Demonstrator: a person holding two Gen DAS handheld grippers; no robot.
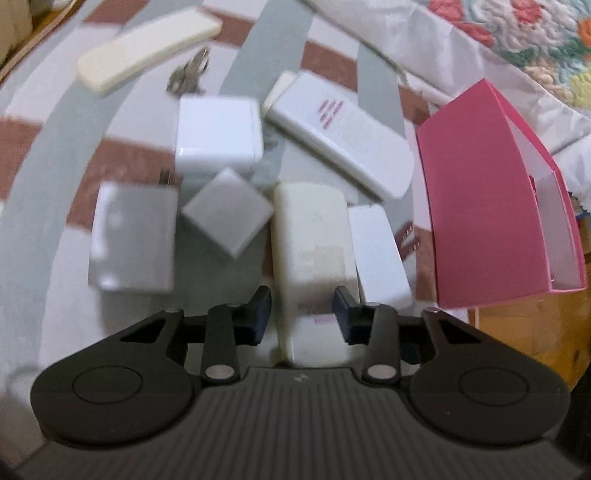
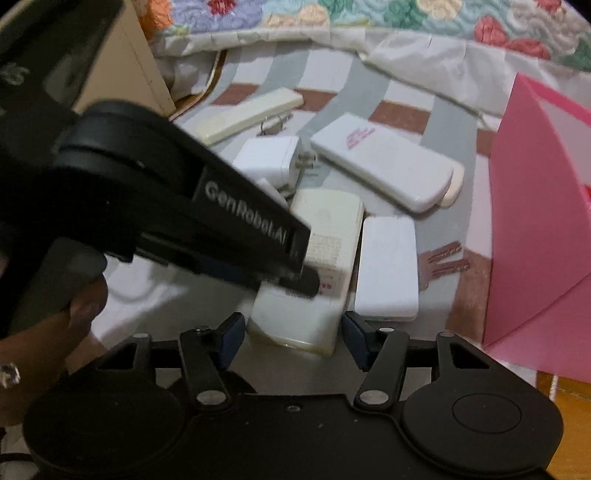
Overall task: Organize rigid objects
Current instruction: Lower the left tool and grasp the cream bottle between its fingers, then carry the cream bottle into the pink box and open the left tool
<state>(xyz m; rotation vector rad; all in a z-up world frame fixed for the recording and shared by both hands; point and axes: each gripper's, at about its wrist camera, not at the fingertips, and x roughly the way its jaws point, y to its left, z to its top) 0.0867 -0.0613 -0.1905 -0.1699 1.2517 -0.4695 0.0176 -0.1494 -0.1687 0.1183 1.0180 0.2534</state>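
Observation:
A cream power bank (image 1: 310, 236) lies lengthwise on the striped bedsheet (image 1: 48, 206). My left gripper (image 1: 303, 299) straddles its near half, and both dark pads sit against its long sides. In the right wrist view the left gripper's finger (image 2: 295, 275) comes in from the left and lies across the cream power bank (image 2: 328, 229). My right gripper (image 2: 293, 323) stands open around the bank's near end, with a thin gap at each pad. A pink box (image 1: 487, 206), also seen as the pink box (image 2: 535, 229), stands open to the right.
Around the bank lie a flat white power bank (image 1: 380, 251), a larger white one with pink print (image 1: 343, 140), a white plug adapter (image 1: 218, 133), a grey square block (image 1: 229, 216), a grey rectangular block (image 1: 133, 240), a long cream bar (image 1: 147, 48) and keys (image 1: 188, 74). A floral quilt (image 1: 517, 33) lies behind.

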